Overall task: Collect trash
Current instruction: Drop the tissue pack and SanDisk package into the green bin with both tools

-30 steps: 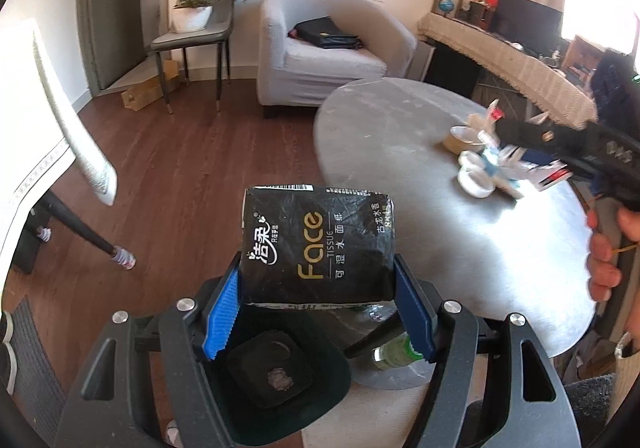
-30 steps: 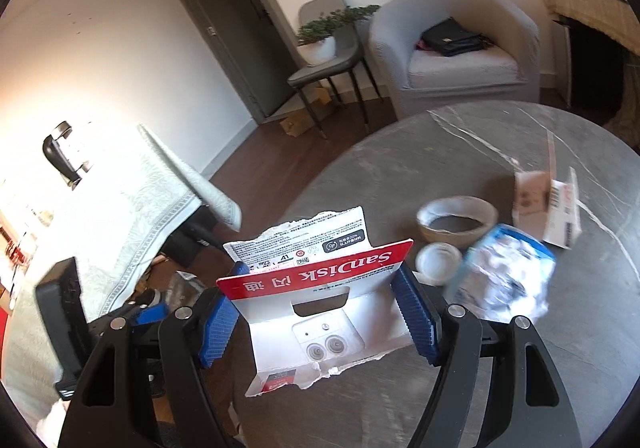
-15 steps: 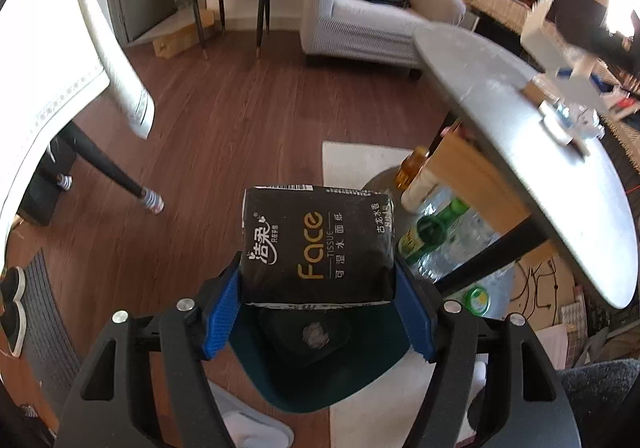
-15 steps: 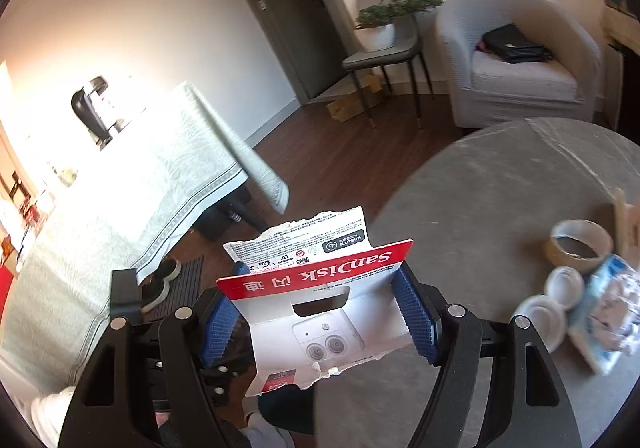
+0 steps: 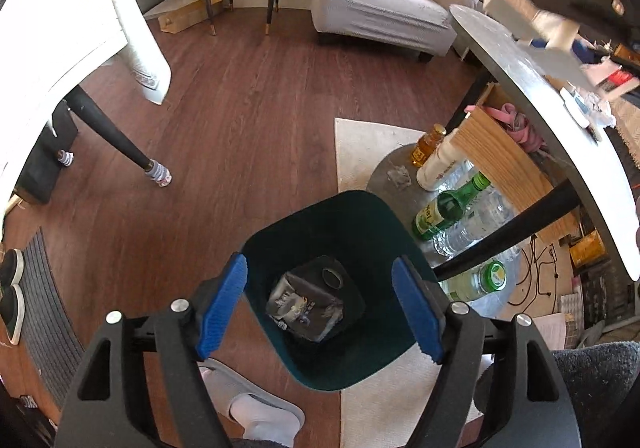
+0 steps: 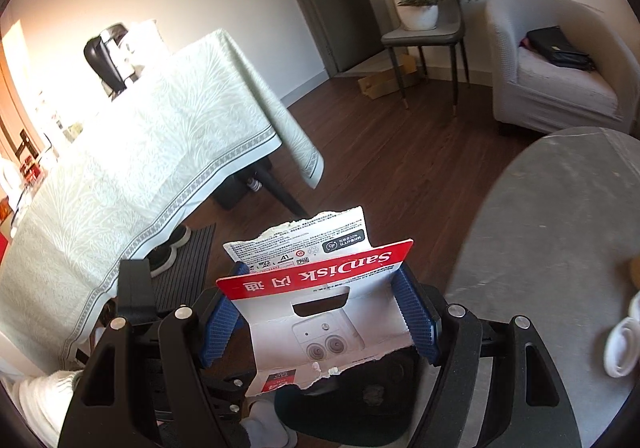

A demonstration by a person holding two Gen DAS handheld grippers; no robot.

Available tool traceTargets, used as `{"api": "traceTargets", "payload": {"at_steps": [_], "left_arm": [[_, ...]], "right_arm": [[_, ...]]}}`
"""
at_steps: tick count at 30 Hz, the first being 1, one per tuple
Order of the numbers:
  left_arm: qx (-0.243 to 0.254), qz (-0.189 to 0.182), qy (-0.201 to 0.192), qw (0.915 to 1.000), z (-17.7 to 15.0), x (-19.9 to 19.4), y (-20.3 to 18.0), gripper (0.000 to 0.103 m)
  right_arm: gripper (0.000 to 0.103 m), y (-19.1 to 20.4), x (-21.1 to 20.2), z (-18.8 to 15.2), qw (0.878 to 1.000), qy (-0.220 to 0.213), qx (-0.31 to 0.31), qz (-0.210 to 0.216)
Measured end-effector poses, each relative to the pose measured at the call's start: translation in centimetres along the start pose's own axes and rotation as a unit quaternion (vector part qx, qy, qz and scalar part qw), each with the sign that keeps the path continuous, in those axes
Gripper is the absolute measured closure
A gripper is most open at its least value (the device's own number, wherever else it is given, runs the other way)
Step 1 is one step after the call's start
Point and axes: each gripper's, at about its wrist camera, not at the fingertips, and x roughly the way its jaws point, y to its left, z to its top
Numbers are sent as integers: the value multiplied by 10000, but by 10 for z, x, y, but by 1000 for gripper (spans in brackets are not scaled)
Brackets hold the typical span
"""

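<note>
Left gripper (image 5: pixel 320 304) over the green bin (image 5: pixel 340 288) on the floor; jaws opening, nothing between them. Black tissue pack (image 5: pixel 306 302) lies at the bin bottom. Right gripper (image 6: pixel 320 318) holds a torn SanDisk card (image 6: pixel 320 300), jaws pinching its side edges, above the near edge of the grey table (image 6: pixel 540 228). Bin rim (image 6: pixel 332 420) is visible under the card.

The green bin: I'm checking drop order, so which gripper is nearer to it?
Left. The left gripper hangs directly over the green bin, its jaws opening and empty, with the tissue pack inside the bin. The right gripper, gripping the SanDisk card, is approaching it.
</note>
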Motion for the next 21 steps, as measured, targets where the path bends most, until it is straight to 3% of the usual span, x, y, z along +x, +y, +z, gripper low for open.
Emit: {"api": "traceTargets", "payload": {"at_steps": [8, 21], "left_arm": [[-350, 96, -305, 9989, 1, -26, 35, 33], [-613, 104, -929, 9937, 10, -72, 55, 60]], "right_arm": [[29, 23, 37, -11, 9987, 422, -285, -54], [29, 41, 85, -43, 9914, 1101, -669, -243]]}}
